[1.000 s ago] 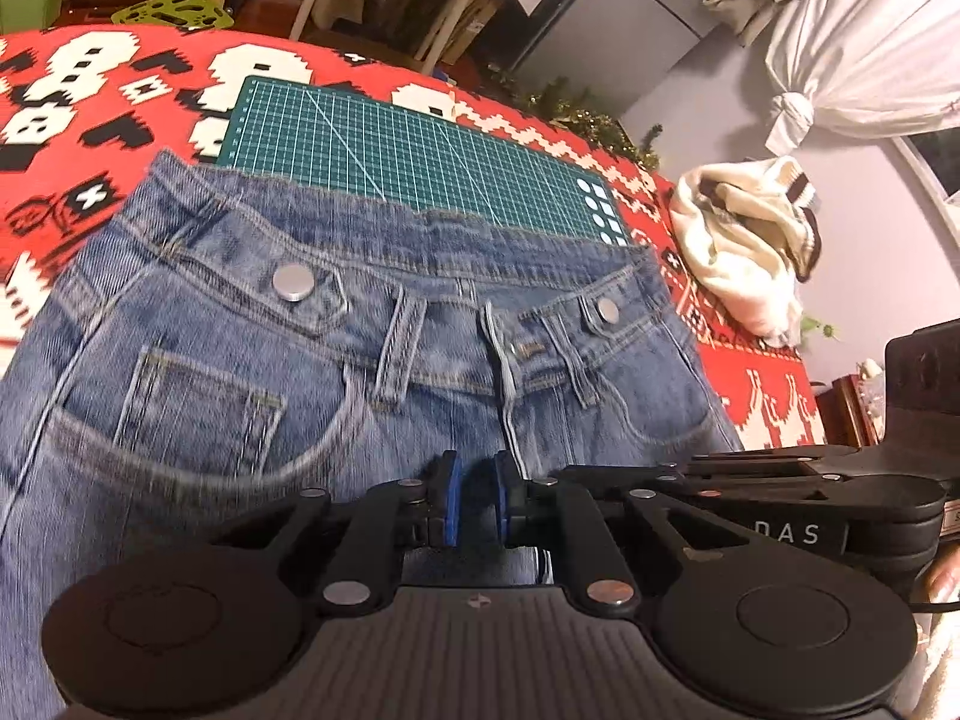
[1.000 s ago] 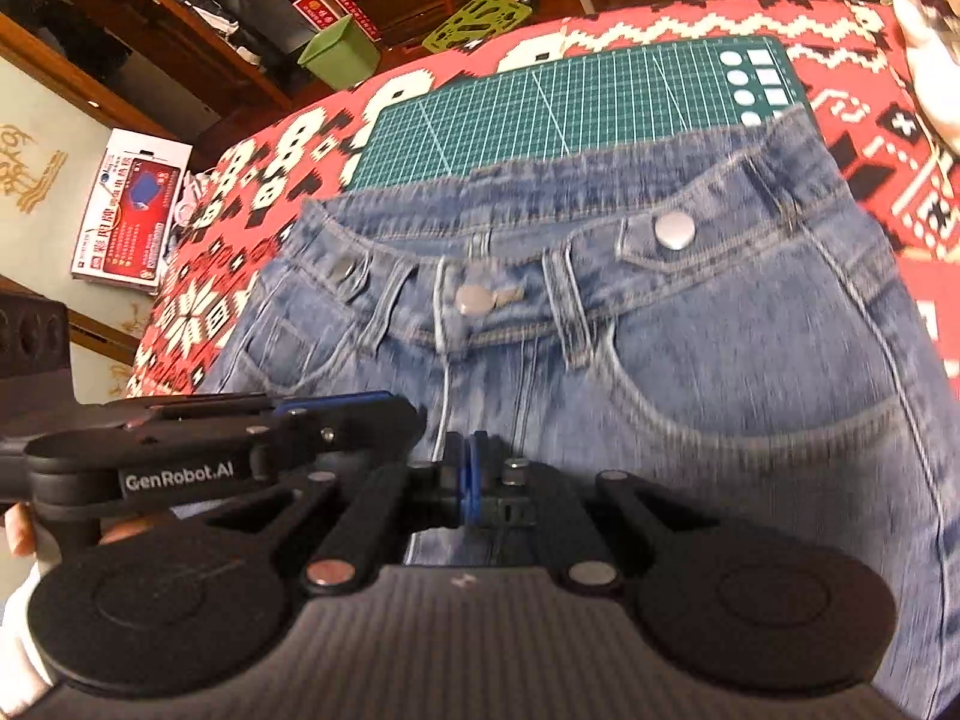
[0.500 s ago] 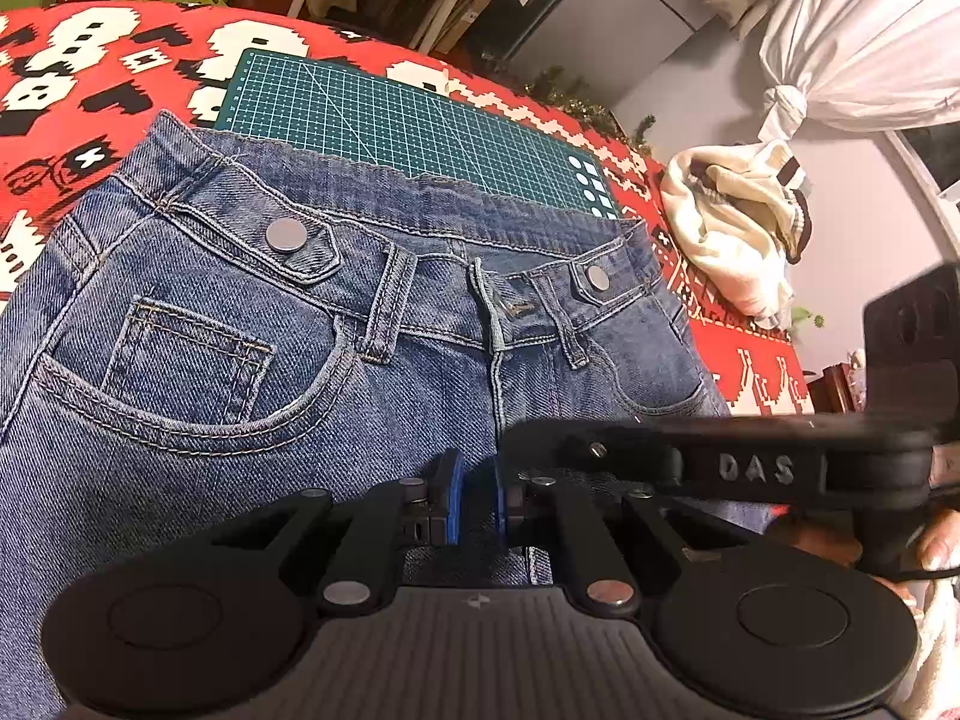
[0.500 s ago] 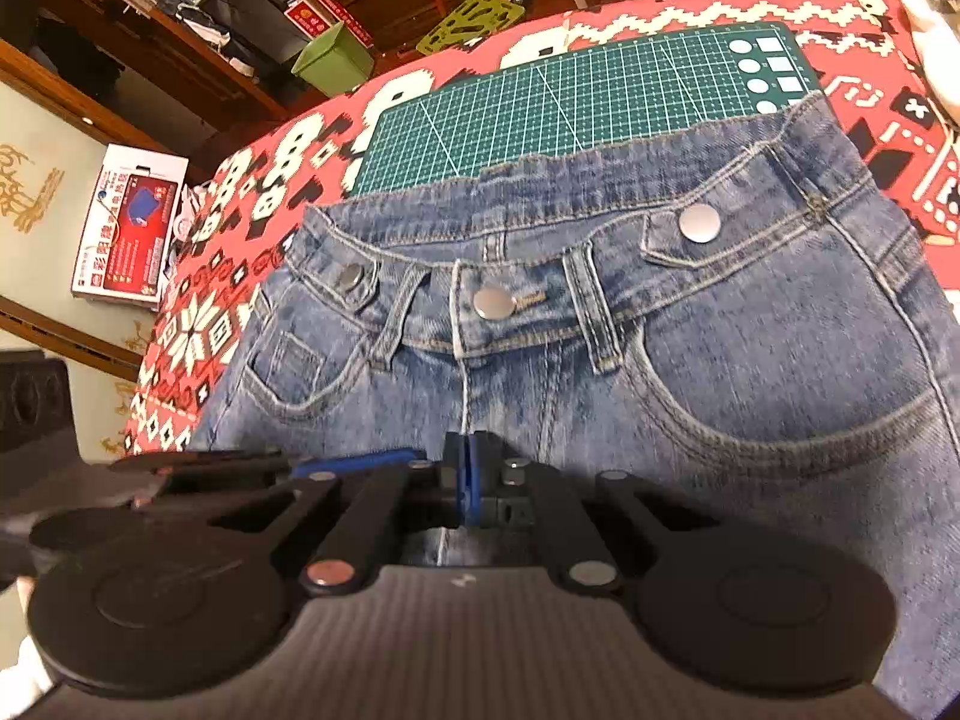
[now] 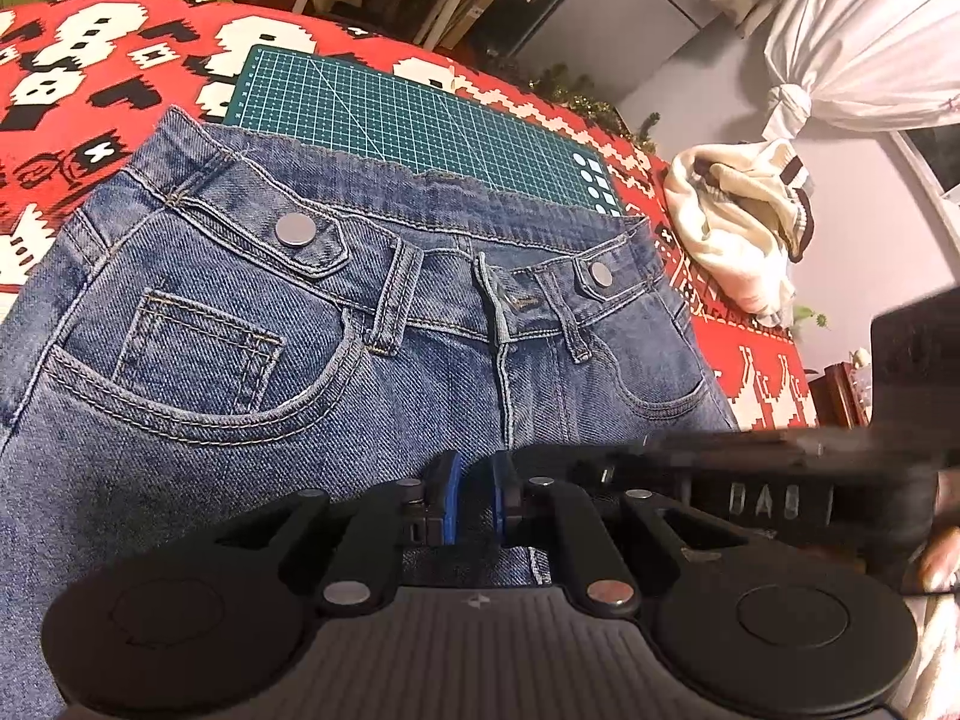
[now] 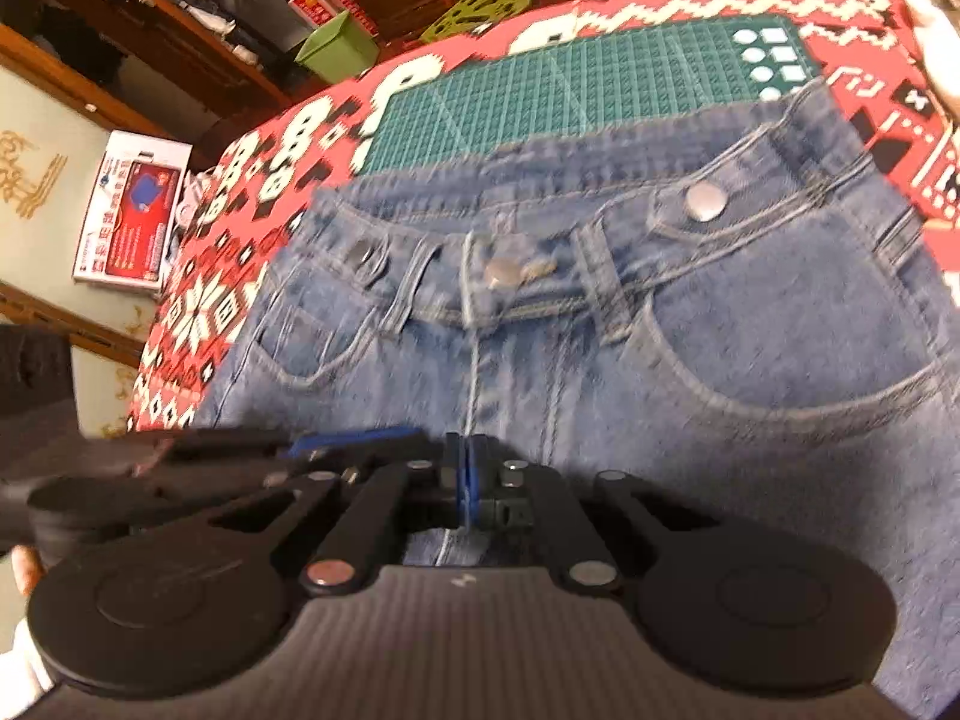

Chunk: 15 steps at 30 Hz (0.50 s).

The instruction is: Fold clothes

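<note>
Blue jeans (image 5: 252, 396) (image 6: 780, 324) lie front side up, the waistband at the far end overlapping a green cutting mat (image 5: 414, 114) (image 6: 576, 84). Both grippers hover low over the denim just below the fly, side by side. My left gripper (image 5: 476, 495) has its blue pads a narrow gap apart with denim showing between them. My right gripper (image 6: 465, 480) has its pads pressed flat together, and no cloth shows between them. Each gripper's black body also shows at the edge of the other's view, blurred.
A red, white and black patterned cloth (image 5: 78, 78) covers the table. A cream garment (image 5: 738, 228) lies bunched at the right end. Beyond the table stand a green bin (image 6: 339, 48), wooden furniture and a white curtain (image 5: 858, 42).
Both grippers have drawn back from the waistband, so more of the jeans' front shows. The waistband stays on the mat. The jaws have not changed.
</note>
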Motion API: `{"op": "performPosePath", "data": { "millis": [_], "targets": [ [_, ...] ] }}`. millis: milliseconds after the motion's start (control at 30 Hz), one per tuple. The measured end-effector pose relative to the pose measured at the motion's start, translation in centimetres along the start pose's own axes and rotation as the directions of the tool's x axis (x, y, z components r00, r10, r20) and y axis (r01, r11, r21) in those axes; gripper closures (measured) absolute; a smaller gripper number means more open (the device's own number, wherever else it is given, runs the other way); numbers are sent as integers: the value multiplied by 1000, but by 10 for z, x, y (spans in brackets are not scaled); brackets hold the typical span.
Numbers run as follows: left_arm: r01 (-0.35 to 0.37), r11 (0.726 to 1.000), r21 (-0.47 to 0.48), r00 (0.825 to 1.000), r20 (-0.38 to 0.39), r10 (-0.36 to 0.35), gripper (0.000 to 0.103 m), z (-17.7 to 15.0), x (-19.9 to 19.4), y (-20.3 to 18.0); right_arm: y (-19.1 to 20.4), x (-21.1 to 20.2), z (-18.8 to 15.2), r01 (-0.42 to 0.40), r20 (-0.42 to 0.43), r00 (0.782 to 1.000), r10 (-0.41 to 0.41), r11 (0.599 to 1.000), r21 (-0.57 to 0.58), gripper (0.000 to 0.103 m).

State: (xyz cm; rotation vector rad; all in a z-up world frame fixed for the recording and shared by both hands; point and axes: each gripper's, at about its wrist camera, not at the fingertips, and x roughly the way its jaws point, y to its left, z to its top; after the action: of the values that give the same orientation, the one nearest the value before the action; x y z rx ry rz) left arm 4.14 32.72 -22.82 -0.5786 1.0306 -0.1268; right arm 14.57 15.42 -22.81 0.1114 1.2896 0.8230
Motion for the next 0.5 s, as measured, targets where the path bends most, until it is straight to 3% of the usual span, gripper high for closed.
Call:
{"op": "performPosePath", "data": {
  "millis": [233,400,500],
  "targets": [
    [4,1000,-27,1000,17,-3,94,7,-1,5,-7,8,19,16,30,999,-17,1000,15,101],
    [13,999,-45,996,91,-9,97,24,-5,8,-2,-1,32,12,63,998,-12,1000,-7,101],
    [10,997,-72,996,93,-3,97,37,6,12,-3,-2,46,3,87,996,-4,1000,18,101]
  ]
}}
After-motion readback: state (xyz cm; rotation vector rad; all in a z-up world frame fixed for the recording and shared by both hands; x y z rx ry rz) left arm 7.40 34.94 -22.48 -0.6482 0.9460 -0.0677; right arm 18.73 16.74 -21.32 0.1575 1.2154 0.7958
